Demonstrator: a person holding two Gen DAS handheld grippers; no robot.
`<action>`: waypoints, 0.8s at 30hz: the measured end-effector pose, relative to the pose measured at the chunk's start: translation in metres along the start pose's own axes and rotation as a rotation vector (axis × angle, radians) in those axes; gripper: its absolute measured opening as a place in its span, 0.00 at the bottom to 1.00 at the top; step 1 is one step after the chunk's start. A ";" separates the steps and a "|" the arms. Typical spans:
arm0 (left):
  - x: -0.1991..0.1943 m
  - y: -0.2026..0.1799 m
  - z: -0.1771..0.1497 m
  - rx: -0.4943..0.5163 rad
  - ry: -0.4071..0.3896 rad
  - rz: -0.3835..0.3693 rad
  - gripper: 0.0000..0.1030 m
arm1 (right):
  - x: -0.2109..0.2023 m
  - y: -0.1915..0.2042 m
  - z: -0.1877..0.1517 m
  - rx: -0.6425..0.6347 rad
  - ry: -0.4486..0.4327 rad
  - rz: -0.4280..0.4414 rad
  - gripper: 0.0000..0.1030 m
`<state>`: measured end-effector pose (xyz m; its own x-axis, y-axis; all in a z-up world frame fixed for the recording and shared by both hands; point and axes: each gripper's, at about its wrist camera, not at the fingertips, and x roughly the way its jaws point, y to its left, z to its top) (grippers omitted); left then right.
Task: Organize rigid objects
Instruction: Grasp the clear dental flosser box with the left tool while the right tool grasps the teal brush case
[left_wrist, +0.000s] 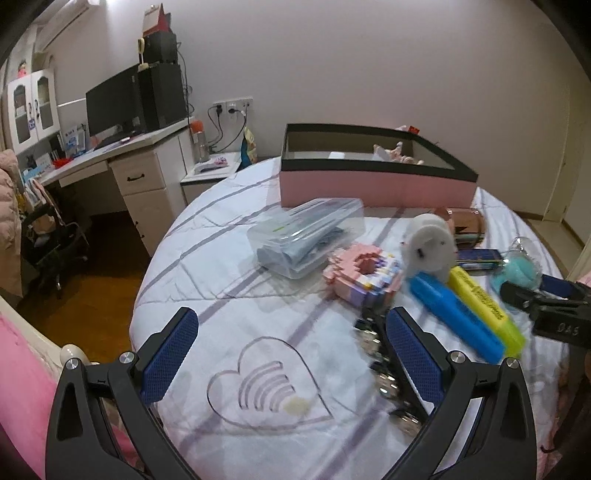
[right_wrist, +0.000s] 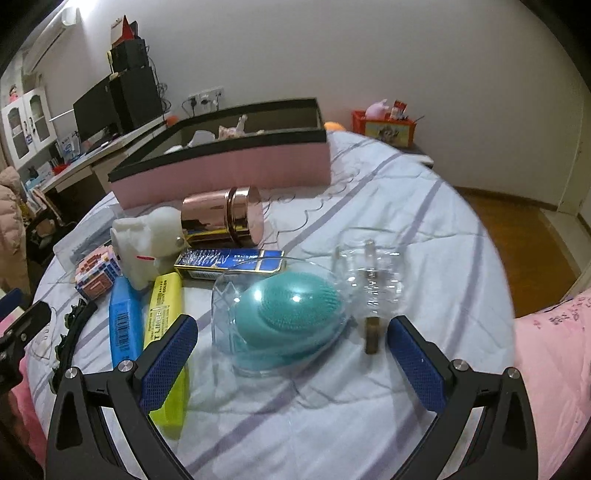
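A pink box with a black rim (left_wrist: 373, 184) (right_wrist: 229, 166) stands open at the back of the bed. In front of it lie a clear plastic case (left_wrist: 306, 236), a pink block toy (left_wrist: 362, 275) (right_wrist: 98, 275), a white plush (left_wrist: 430, 245) (right_wrist: 147, 240), a blue marker (left_wrist: 456, 315) (right_wrist: 125, 317), a yellow highlighter (left_wrist: 487, 308) (right_wrist: 164, 332), a rose-gold tin (right_wrist: 229, 216), a blue-gold box (right_wrist: 231, 262), a teal brush in a clear shell (right_wrist: 284, 314) and a clear bottle (right_wrist: 373, 280). My left gripper (left_wrist: 291, 332) is open over bare sheet. My right gripper (right_wrist: 291, 339) is open around the teal brush.
A black hairband with metal clips (left_wrist: 384, 365) lies by my left gripper's right finger. A desk with a monitor (left_wrist: 110, 103) stands left of the bed, a nightstand (left_wrist: 210, 173) beside it. An orange crate (right_wrist: 384, 125) sits past the bed. Wooden floor (right_wrist: 517, 240) lies to the right.
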<state>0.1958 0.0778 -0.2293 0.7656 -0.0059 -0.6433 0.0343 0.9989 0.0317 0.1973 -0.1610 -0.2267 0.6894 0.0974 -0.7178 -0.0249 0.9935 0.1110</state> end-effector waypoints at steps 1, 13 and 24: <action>0.003 0.002 0.001 -0.002 0.003 0.004 1.00 | 0.000 -0.001 0.000 0.004 0.000 -0.001 0.95; 0.045 0.010 0.036 0.011 0.042 -0.085 1.00 | 0.003 -0.003 0.008 -0.029 0.021 0.037 0.71; 0.098 0.011 0.067 0.025 0.143 -0.208 1.00 | -0.019 -0.003 0.012 -0.015 -0.033 0.056 0.70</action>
<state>0.3137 0.0854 -0.2409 0.6419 -0.2024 -0.7396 0.1988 0.9755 -0.0945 0.1933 -0.1662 -0.2052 0.7099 0.1510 -0.6879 -0.0745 0.9874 0.1398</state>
